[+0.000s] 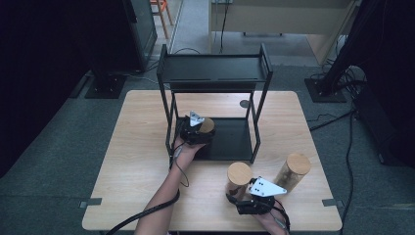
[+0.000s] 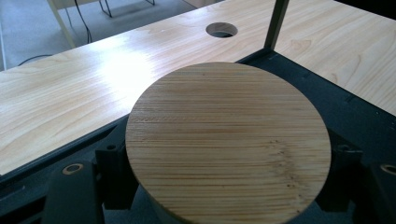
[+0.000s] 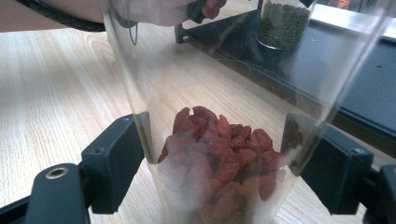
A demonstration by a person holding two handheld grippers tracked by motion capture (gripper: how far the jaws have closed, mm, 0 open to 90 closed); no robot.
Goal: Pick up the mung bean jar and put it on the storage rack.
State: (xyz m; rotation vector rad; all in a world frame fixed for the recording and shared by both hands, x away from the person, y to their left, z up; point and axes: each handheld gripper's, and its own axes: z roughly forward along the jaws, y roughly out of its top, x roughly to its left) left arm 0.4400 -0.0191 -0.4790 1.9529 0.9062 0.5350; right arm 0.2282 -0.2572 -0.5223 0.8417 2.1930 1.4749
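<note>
On the table (image 1: 137, 147), both grippers' fingers clamp upright jars (image 1: 238, 178), lids up.

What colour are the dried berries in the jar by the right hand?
Red dried berries, best seen in the right gripper view.

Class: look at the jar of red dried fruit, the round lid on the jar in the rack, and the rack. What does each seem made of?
Clear cylindrical jar of red dried fruit: glass or clear plastic, glossy; you see straight through.
Round striped wooden lid: probably bamboo, matt; fine parallel grain.
Black two-tier rack: probably painted metal; thin straight posts, matt black shelves.
</note>
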